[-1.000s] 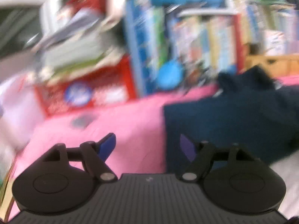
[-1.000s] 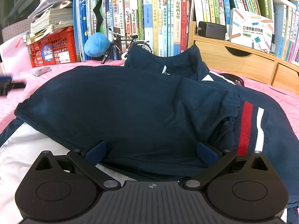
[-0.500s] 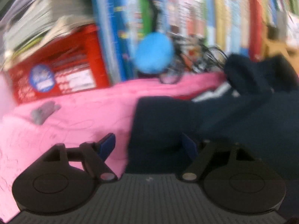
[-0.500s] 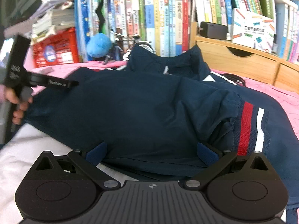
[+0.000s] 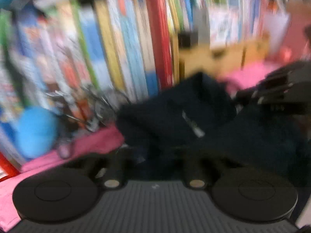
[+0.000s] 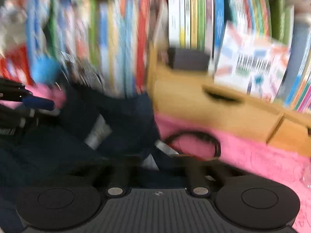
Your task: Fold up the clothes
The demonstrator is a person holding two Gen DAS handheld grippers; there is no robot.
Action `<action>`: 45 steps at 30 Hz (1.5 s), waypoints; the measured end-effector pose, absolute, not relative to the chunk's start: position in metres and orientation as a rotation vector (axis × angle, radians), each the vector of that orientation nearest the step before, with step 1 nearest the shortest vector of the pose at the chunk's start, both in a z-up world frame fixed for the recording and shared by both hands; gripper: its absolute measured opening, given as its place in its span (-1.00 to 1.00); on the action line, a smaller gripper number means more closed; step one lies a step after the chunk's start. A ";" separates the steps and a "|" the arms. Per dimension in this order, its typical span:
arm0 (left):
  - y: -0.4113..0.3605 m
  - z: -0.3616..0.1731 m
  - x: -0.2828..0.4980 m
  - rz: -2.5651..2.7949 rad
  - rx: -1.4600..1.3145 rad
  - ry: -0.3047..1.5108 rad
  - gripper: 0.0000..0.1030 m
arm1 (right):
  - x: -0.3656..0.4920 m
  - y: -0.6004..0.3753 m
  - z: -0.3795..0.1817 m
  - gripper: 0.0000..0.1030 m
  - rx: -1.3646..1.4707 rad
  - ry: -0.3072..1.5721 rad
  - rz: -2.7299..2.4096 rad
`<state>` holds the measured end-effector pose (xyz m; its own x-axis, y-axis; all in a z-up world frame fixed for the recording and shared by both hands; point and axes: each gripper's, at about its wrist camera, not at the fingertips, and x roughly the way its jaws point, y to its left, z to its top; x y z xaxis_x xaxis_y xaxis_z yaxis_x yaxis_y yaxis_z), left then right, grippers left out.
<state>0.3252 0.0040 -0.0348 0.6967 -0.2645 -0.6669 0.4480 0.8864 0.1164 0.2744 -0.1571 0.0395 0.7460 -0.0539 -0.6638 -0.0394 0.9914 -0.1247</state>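
Navy jacket [image 5: 194, 116] lying crumpled on pink bed cover [image 6: 252, 159]. Soft, light, floppy; best being gripped at collar edges. Left tongs [image 5: 153, 155], right tongs [image 6: 155, 165] being held shut on jacket cloth, seemingly.

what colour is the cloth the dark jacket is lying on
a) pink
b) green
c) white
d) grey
a: in the right wrist view the navy jacket lies on a pink cloth that spreads out in front of the wooden drawers.
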 end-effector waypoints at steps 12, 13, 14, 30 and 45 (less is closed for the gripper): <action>-0.009 -0.056 0.371 -0.284 0.315 0.662 -0.96 | 0.275 -0.216 0.037 -0.50 0.149 0.603 0.057; -0.010 -0.058 0.369 -0.281 0.327 0.650 -0.97 | 0.276 -0.210 0.037 0.17 0.129 0.608 0.079; -0.013 -0.059 0.368 -0.276 0.342 0.644 -0.97 | 0.277 -0.205 0.038 0.67 0.108 0.612 0.102; 0.001 -0.041 0.359 -0.287 0.323 0.608 -0.79 | 0.317 -0.184 0.017 -0.26 -0.002 0.662 -0.068; 0.041 -0.037 0.158 -0.291 0.401 0.593 -0.25 | 0.124 -0.133 0.041 0.30 -0.097 0.650 0.124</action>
